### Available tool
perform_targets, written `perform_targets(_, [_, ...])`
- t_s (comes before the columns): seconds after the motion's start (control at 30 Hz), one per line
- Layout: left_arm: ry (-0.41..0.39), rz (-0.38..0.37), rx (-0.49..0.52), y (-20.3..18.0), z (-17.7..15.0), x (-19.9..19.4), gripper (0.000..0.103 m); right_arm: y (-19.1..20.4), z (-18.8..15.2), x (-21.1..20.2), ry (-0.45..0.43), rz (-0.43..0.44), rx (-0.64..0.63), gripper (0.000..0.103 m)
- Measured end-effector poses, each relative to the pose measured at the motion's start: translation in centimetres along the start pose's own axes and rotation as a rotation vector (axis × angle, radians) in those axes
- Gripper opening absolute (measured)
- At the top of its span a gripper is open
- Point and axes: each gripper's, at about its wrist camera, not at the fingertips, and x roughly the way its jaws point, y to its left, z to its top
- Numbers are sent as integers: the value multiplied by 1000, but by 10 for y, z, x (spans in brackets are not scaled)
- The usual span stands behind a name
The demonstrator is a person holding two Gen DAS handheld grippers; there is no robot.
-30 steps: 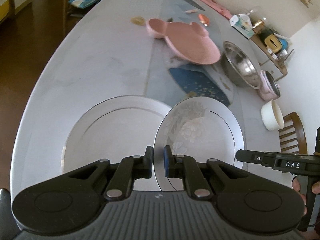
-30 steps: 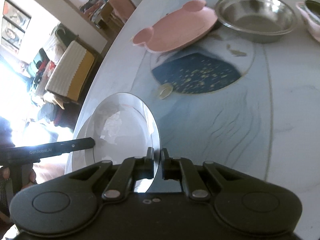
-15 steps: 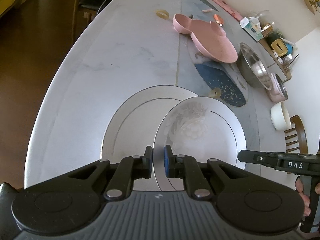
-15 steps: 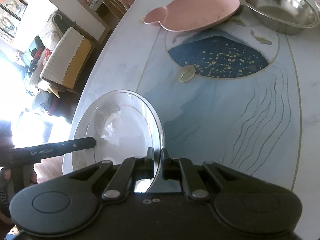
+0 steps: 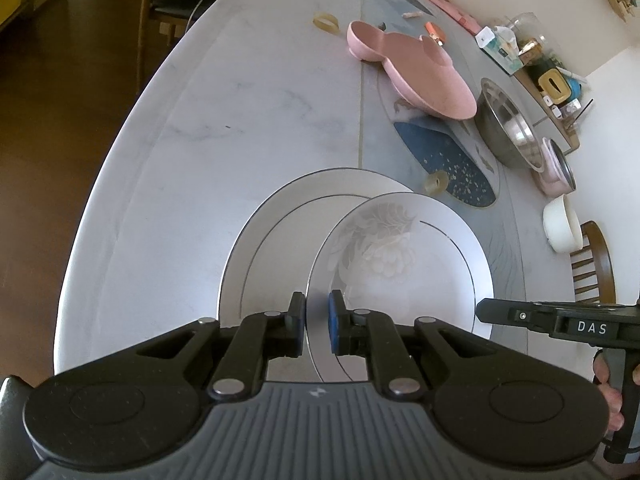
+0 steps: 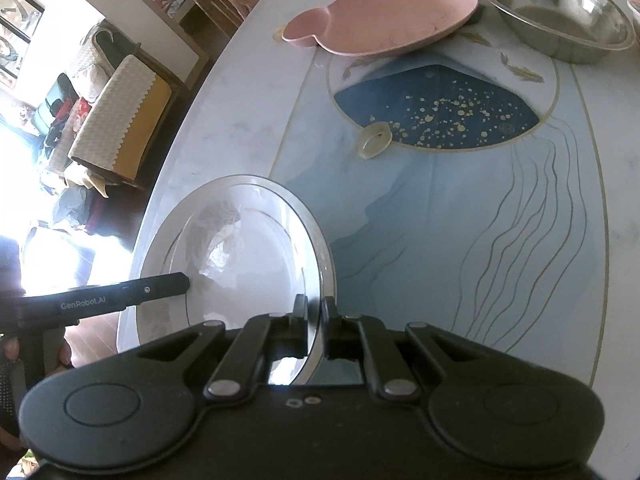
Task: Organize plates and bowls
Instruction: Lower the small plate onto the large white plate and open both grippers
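Observation:
A white plate with a pale flower print [image 5: 400,256] hangs just over the right part of a larger white plate [image 5: 276,228] that lies on the marble table [image 5: 224,120]. My left gripper [image 5: 317,320] is shut on the flowered plate's near rim. In the right wrist view my right gripper [image 6: 315,320] is shut on the opposite rim of the same plate [image 6: 240,256]. Each gripper's tip shows in the other's view: the right gripper [image 5: 486,310] and the left gripper [image 6: 182,282]. I cannot tell whether the two plates touch.
Further along the table are a pink mouse-shaped dish [image 5: 424,76], a steel bowl [image 5: 508,128], a pink steel-lined bowl [image 5: 556,168] and a white bowl [image 5: 562,224]. A tape roll [image 5: 437,182] lies just beyond the plates. A wooden chair [image 5: 596,264] stands at the right edge.
Both grippers carried the flowered plate sideways and lower, so it now overlaps the larger plate more. Over the last half second they have hardly moved.

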Motion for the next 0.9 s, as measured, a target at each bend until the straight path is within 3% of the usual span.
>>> perform_targets(0.43, [14, 14, 20, 6, 1, 6, 9, 3, -1, 4, -6, -1, 7, 7])
perform_targets(0.9, [-90, 94, 157, -11, -2, -21, 9, 12, -5, 23, 2, -15, -16, 9])
